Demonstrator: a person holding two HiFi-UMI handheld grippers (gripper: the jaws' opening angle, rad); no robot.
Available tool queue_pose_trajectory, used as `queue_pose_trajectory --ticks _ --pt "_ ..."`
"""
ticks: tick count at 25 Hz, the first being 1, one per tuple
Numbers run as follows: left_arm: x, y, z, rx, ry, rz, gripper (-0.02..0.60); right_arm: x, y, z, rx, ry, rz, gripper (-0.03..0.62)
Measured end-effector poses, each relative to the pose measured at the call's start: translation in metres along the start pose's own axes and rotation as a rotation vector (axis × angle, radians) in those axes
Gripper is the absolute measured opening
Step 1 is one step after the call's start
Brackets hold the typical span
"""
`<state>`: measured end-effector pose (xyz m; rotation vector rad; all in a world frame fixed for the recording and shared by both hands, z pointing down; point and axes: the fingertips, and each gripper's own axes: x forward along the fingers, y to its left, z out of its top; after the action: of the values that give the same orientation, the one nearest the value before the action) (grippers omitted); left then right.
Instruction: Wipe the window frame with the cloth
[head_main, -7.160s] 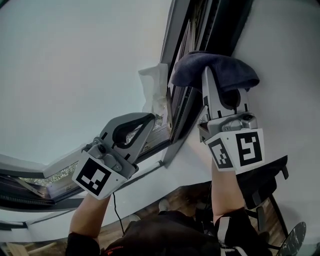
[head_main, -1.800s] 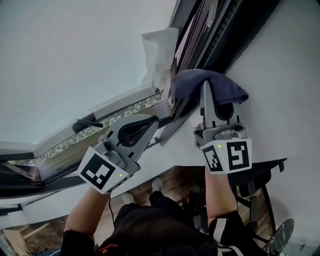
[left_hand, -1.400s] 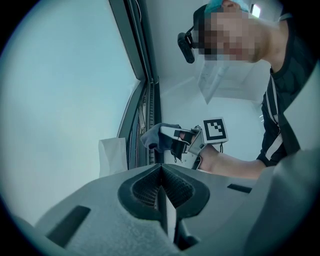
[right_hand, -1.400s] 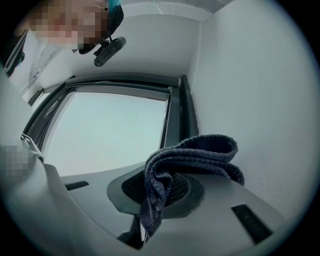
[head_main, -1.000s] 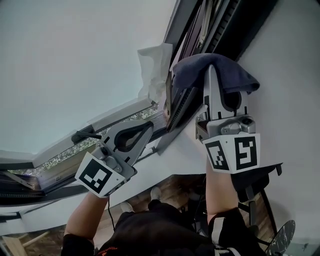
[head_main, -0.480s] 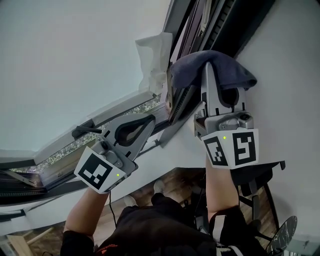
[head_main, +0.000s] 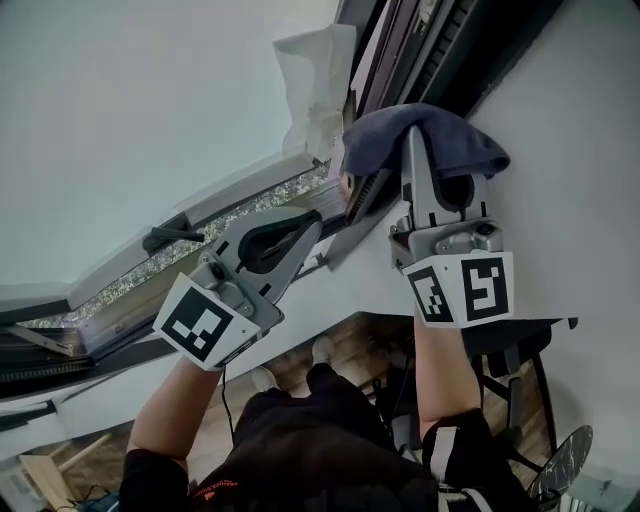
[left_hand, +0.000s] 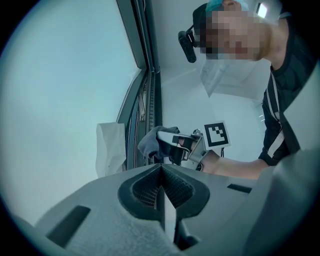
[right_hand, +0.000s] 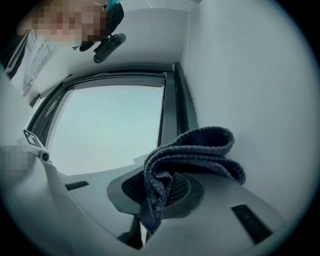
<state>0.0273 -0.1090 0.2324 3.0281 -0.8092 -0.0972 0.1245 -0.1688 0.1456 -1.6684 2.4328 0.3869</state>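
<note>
Dark blue cloth (head_main: 430, 135), clamped in the jaws of my right gripper (head_main: 413, 150) and bunched over their tips, lying against the dark window frame (head_main: 455, 50) beside the white wall (head_main: 570, 150). A crumpled white sheet (head_main: 312, 80) hangs at the frame's corner, just left of the cloth. My left gripper (head_main: 308, 225), jaws together on nothing, sits near the lower frame, beside a black handle (head_main: 172, 238).

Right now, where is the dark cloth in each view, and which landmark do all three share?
Head view: cloth upper centre-right, on the right gripper, by the window frame.
Left gripper view: cloth small, at centre, beside the frame.
Right gripper view: cloth lower centre, pinched between the jaws.
Shared landmark: the window frame.
</note>
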Motion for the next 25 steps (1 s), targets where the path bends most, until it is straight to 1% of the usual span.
queue_pose_trajectory --ticks 3,6,10,15,19,22,24,25 --pt "-0.001 -0.001 -0.007 -0.002 -0.009 0.001 0.018 -0.004 0.002 -0.02 0.013 0.039 0.002 0.038" --pt "-0.003 -0.003 -0.022 -0.034 0.019 0.005 0.018 -0.009 0.003 -0.041 0.028 0.069 0.004 0.037" --pt "-0.006 -0.005 -0.034 -0.052 0.037 0.013 0.018 -0.015 0.005 -0.063 0.048 0.091 0.005 0.038" --pt "-0.01 -0.007 -0.043 -0.058 0.052 0.023 0.018 -0.024 0.008 -0.091 0.072 0.14 -0.002 0.037" --pt "-0.014 -0.006 -0.05 -0.041 0.04 0.029 0.018 -0.031 0.01 -0.118 0.084 0.188 -0.005 0.037" --pt "-0.015 -0.005 -0.06 -0.054 0.05 0.039 0.018 -0.036 0.01 -0.14 0.091 0.225 -0.012 0.037" --pt "-0.015 -0.005 -0.061 -0.05 0.026 0.039 0.018 -0.039 0.011 -0.151 0.098 0.241 -0.019 0.038" --pt "-0.016 -0.004 -0.065 -0.055 0.039 0.043 0.018 -0.041 0.011 -0.156 0.102 0.245 -0.024 0.037"
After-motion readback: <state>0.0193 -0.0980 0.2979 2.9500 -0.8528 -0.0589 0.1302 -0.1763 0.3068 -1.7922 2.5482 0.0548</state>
